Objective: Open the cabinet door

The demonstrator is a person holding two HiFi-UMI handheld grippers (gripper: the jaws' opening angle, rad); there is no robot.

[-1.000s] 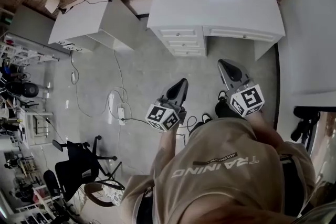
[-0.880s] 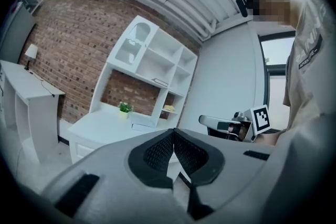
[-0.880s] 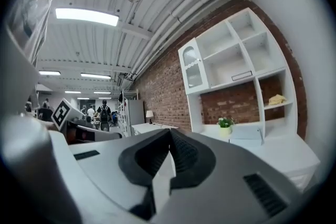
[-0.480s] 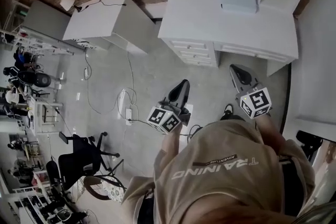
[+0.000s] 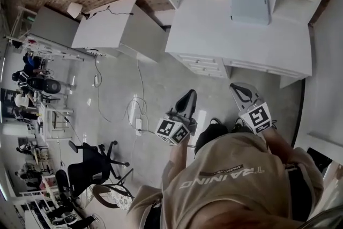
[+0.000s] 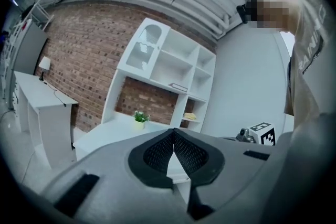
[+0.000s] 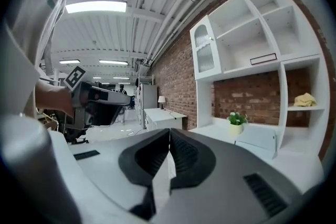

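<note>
Desk (image 5: 214, 35) sits larger and lower in the head view than a second ago, and both grippers are now closer to its drawers (image 5: 206, 64).

Left gripper (image 5: 188, 95): short of the desk's drawer end, jaws pressed together, nothing between them.

Right gripper (image 5: 236, 87): near the desk's front edge, jaws likewise closed and empty.

Cabinet door (image 7: 203, 53): white frame, arched glazed panel, looks shut flush. It sits in the shelf unit above the desk's drawer end, well above the potted plant (image 7: 235, 122) on the desktop. Neither gripper touches it.
</note>
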